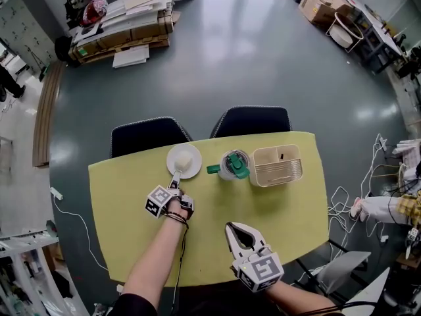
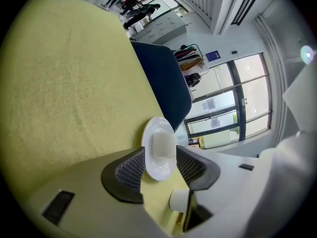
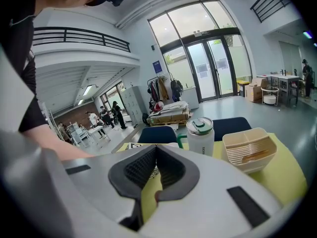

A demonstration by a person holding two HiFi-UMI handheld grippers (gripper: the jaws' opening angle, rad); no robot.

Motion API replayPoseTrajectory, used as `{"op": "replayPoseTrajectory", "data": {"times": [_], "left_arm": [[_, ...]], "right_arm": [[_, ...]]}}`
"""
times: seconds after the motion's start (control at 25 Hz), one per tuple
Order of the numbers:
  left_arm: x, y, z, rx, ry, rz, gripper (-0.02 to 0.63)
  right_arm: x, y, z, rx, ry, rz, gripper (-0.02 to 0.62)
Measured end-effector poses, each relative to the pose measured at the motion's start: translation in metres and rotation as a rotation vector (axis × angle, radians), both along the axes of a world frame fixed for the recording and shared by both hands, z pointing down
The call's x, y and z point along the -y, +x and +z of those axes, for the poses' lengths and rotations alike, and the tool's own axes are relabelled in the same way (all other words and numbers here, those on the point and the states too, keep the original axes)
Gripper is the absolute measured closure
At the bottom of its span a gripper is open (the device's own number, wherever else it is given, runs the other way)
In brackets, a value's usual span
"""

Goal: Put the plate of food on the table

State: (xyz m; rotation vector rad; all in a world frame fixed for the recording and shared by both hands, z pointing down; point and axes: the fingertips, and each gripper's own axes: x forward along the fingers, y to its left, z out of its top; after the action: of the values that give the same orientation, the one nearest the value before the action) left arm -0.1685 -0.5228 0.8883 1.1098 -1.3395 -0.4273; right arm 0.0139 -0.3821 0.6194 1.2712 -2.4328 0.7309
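One plate (image 1: 184, 161) on the table (image 1: 118, 196), one mug (image 1: 233, 165), one tray (image 1: 277, 165), two chairs (image 1: 146, 133). My left gripper (image 1: 175, 178) has its jaws apart, right gripper (image 1: 238, 227) pinched together.

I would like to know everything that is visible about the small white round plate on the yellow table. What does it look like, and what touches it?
The small white round plate looks like glossy ceramic and has a shallow raised rim. It lies flat on the yellow table, near the far edge. A pale, blocky piece of food sits on its middle. The left gripper is at its near rim, with its tongs spread apart on either side of that rim.
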Motion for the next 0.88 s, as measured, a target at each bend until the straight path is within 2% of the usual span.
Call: {"op": "replayPoseTrajectory", "data": {"times": [0.12, 0.24, 0.36, 0.52, 0.68, 0.88], "left_arm": [[-0.006, -0.003, -0.015, 0.068, 0.049, 0.059, 0.408], [-0.019, -0.005, -0.042, 0.149, 0.125, 0.126, 0.513], [-0.039, -0.006, -0.079, 0.234, 0.22, 0.204, 0.576], [-0.072, -0.005, -0.128, 0.324, 0.337, 0.296, 0.597], [-0.108, -0.005, -0.18, 0.453, 0.424, 0.375, 0.597], [-0.142, 0.0, -0.249, 0.586, 0.538, 0.474, 0.597]], "right_arm": [[-0.005, 0.002, 0.002, 0.005, 0.006, 0.006, 0.584], [-0.01, 0.005, 0.0, 0.004, 0.013, 0.014, 0.584], [-0.016, 0.007, -0.002, 0.011, 0.014, 0.017, 0.584], [-0.021, 0.004, -0.007, 0.039, 0.016, 0.024, 0.584], [-0.03, 0.005, -0.009, 0.028, 0.022, 0.024, 0.584], [-0.039, 0.003, -0.029, -0.025, 0.107, 0.018, 0.584]]}}
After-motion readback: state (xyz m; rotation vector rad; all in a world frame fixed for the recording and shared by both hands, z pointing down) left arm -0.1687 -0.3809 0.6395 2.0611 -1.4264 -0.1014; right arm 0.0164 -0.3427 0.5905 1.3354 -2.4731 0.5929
